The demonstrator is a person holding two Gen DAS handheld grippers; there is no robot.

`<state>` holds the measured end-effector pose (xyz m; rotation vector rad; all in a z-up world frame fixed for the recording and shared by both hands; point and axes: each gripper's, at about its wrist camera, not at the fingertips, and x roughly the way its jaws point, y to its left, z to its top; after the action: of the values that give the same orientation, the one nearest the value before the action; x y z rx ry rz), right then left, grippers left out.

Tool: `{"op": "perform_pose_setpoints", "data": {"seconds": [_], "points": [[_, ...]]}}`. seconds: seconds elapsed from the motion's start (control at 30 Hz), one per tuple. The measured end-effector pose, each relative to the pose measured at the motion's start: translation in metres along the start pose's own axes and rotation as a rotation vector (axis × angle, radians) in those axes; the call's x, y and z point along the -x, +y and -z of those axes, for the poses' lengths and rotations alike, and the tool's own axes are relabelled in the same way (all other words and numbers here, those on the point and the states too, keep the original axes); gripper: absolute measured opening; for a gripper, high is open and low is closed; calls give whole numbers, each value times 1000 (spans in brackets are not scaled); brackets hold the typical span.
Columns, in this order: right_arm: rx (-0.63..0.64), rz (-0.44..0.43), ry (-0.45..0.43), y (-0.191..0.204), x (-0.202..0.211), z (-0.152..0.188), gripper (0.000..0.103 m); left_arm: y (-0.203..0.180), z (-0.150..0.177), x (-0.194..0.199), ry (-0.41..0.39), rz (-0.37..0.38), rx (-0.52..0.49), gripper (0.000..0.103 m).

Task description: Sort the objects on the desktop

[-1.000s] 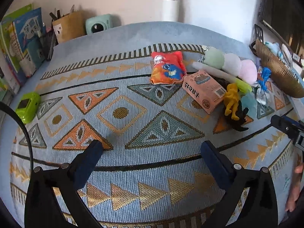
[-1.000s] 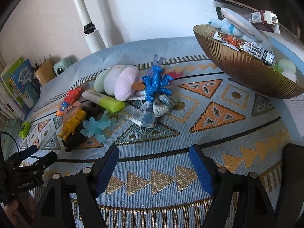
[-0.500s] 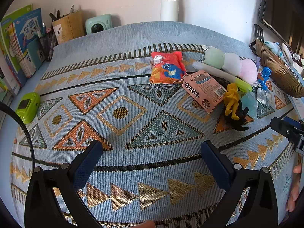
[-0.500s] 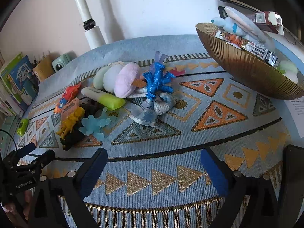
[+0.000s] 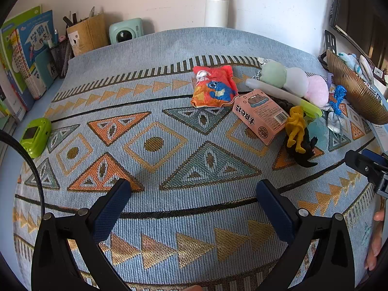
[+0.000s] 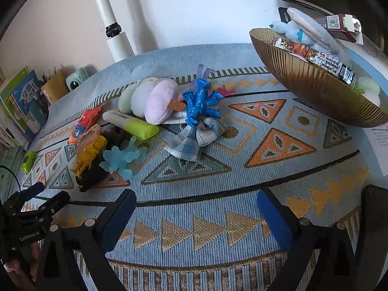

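Note:
A pile of small objects lies on the patterned cloth: a red snack bag (image 5: 213,86), a pink box (image 5: 263,115), a yellow figure (image 5: 295,128) on a black toy (image 5: 303,155), a pastel plush (image 6: 150,99), a yellow-green highlighter (image 6: 131,123), a pale blue star toy (image 6: 120,160), a blue toy (image 6: 201,101) and a plaid bow (image 6: 194,138). A gold bowl (image 6: 315,84) at the right holds several items. My left gripper (image 5: 194,189) is open and empty above the cloth, left of the pile. My right gripper (image 6: 196,198) is open and empty in front of the bow.
A green gadget (image 5: 36,133) lies at the cloth's left edge. Books (image 5: 26,53), a pen holder (image 5: 87,34), a mint camera (image 5: 126,31) and a white lamp post (image 5: 217,7) stand at the back. A dark object (image 6: 373,237) stands at the right front.
My right gripper's jaws have opened wider and it has pulled back slightly. The left gripper has barely moved.

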<state>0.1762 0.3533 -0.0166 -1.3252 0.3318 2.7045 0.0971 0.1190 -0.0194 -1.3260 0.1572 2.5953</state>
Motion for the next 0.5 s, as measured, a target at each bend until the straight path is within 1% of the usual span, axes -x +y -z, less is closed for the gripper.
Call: {"op": "perform_pose_setpoints", "data": {"seconds": [0.5], "points": [[0,0,0,1,-1,0,101,-1,1,0,0,-1,1,103]]}}
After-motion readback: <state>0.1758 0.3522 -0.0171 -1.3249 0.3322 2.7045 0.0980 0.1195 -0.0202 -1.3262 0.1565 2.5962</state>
